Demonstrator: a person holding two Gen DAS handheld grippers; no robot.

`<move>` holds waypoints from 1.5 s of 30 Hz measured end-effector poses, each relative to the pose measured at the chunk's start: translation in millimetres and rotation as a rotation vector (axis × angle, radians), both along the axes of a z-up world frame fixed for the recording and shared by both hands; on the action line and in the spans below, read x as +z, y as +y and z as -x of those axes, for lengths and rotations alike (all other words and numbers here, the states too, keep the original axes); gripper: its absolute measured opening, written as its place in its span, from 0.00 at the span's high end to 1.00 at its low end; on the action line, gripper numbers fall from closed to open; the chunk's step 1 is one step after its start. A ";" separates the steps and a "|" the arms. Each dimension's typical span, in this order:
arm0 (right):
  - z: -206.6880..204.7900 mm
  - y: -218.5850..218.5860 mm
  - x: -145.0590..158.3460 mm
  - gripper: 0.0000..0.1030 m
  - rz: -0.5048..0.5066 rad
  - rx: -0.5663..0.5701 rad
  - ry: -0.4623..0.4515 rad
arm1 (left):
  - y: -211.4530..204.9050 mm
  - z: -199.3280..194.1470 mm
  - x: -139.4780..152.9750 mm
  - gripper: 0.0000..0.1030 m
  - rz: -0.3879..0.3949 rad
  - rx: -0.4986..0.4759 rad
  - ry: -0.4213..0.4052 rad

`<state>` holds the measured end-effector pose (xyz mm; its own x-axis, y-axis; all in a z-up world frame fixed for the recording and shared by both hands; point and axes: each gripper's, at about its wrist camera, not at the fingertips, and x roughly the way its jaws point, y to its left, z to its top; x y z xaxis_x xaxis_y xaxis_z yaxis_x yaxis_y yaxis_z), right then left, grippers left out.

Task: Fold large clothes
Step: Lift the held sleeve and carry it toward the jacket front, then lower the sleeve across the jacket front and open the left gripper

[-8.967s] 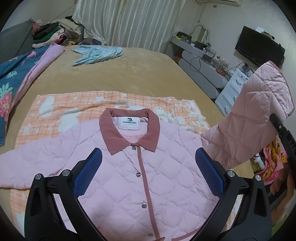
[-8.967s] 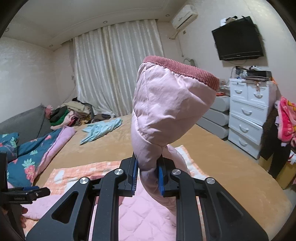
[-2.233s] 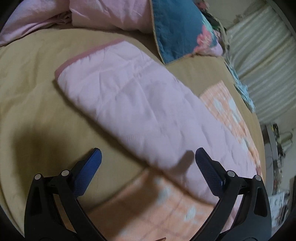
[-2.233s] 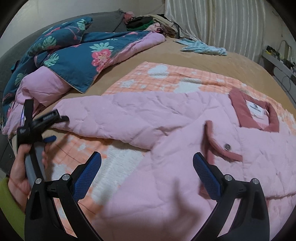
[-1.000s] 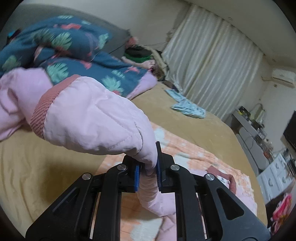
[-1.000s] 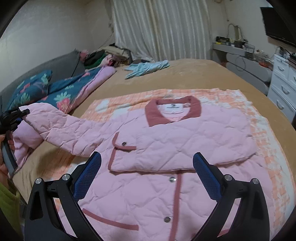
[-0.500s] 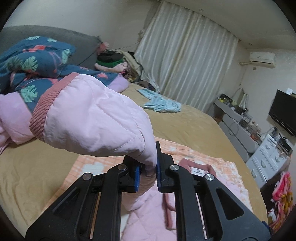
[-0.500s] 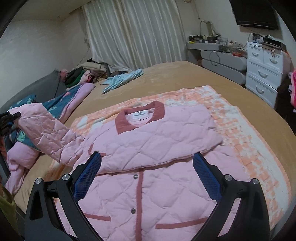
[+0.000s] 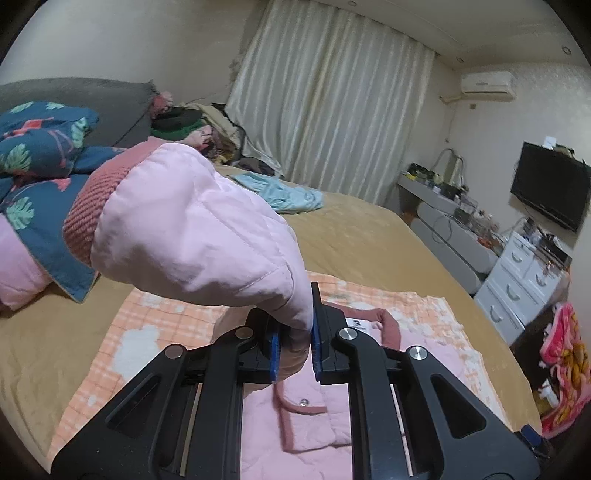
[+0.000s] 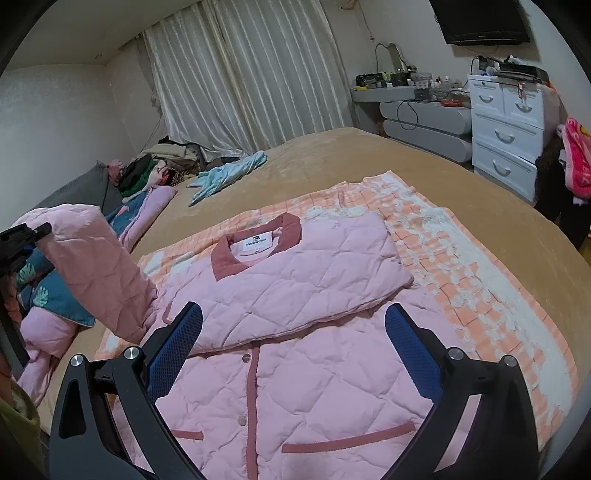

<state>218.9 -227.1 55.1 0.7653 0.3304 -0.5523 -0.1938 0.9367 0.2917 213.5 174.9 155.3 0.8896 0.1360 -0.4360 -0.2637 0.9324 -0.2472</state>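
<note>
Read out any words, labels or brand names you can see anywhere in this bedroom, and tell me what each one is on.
White neck label inside the pink jacket collar: dark logo and one line of print, too small to read.
TV bezel: small mark, unreadable.
Nothing else carries legible text.

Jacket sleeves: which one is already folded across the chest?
The sleeve lying flat below the collar. The other sleeve is raised off the bed, pinched in the left tongs.
</note>
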 end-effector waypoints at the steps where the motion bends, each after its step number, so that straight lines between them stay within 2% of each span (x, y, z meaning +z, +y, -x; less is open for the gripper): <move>1: 0.0 -1.5 0.4 0.04 0.002 -0.003 -0.002 | -5.3 -3.1 -0.7 0.94 -0.004 -0.011 0.003; 21: -0.5 -32.0 -11.2 0.04 -0.033 -0.044 0.000 | -89.8 -38.6 -34.5 0.95 -0.059 -0.153 0.073; 45: -23.5 -73.9 -42.2 0.04 -0.077 -0.086 0.032 | -179.3 -83.1 -106.4 0.95 -0.143 -0.267 0.228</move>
